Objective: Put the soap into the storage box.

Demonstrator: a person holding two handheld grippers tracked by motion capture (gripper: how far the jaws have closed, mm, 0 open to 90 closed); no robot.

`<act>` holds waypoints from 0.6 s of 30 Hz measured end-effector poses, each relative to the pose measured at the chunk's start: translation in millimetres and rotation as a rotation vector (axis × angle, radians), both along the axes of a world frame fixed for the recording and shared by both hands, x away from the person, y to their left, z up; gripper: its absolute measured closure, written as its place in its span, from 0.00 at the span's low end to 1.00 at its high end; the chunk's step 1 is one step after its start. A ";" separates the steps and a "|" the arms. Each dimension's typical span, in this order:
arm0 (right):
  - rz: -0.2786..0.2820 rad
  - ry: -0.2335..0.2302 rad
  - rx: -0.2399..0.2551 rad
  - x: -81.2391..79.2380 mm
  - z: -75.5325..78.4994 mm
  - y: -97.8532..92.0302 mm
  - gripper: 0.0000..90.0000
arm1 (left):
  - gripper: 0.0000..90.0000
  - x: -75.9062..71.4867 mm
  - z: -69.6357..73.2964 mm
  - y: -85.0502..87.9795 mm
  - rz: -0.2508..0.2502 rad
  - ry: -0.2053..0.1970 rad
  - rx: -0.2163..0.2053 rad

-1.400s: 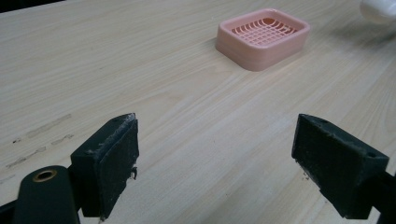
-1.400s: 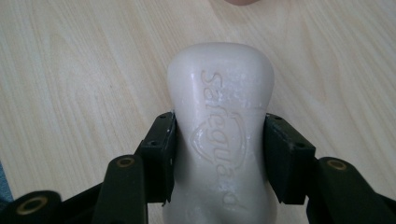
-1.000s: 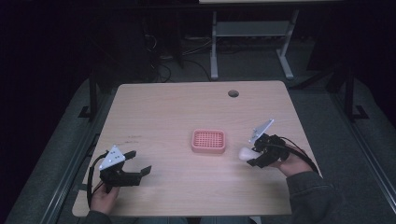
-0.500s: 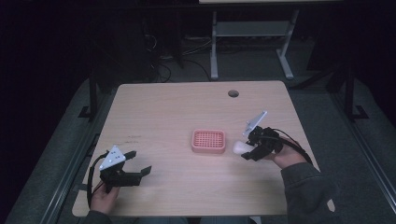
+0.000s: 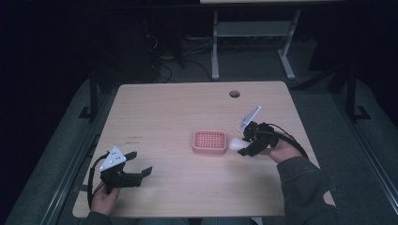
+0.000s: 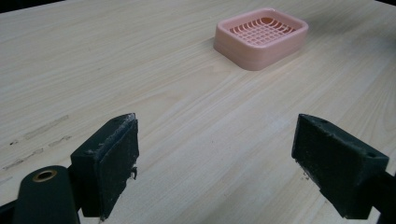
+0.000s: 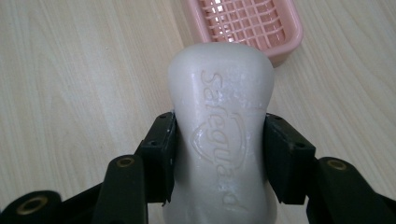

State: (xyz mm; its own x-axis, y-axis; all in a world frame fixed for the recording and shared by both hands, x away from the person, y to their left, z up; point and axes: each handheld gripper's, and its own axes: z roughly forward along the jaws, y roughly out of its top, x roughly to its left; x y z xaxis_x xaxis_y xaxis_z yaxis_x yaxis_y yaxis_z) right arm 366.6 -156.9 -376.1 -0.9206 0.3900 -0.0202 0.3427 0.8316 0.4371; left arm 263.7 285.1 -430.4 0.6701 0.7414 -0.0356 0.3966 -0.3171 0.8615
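A white bar of soap (image 7: 219,126) stamped with a brand name is clamped between the jaws of my right gripper (image 7: 218,154). In the high view that right gripper (image 5: 244,143) holds the soap (image 5: 234,143) just right of a pink slotted soap dish (image 5: 209,142) at the table's middle. The soap dish (image 7: 247,23) lies just ahead of the soap in the right gripper view. My left gripper (image 5: 137,165) rests open near the front left of the table, nothing between its pads. The soap dish (image 6: 261,35) lies far ahead of the left gripper (image 6: 215,163).
The light wooden table (image 5: 159,117) has a round cable hole (image 5: 234,93) near its far edge. Faint dark scuffs (image 6: 42,135) mark the wood near the left gripper. Beyond the table stands a white desk frame (image 5: 248,42) on a dark floor.
My right gripper has carried the soap leftward, from the right side of the table to just beside the soap dish. The left gripper has stayed put.
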 end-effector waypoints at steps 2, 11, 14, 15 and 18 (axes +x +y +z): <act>0.008 0.003 -0.016 2.9 -1.1 4.3 0.54 | 0.16 0.3 0.1 1.2 0.003 -0.001 -0.001; 0.017 0.016 -0.001 12.9 -2.3 13.3 0.54 | 0.16 0.3 0.1 0.6 0.001 0.003 0.001; 0.027 0.014 -0.004 16.5 -0.5 18.4 0.54 | 0.16 0.4 -0.1 0.3 0.001 0.001 0.003; 0.026 0.014 -0.006 17.3 0.6 20.3 0.54 | 0.16 0.4 -0.1 0.3 0.001 0.001 0.003; 0.038 0.007 -0.001 20.1 3.1 25.2 0.54 | 0.16 0.7 -0.2 0.8 0.001 -0.002 0.000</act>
State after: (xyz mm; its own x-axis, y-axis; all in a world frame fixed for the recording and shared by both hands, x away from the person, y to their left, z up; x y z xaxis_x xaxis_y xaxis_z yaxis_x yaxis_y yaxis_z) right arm 386.7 -131.8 -372.9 -0.9349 0.3546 -0.0143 0.3138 0.8447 0.4337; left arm 264.4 285.9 -430.6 0.6697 0.7418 -0.0342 0.3948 -0.3166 0.8625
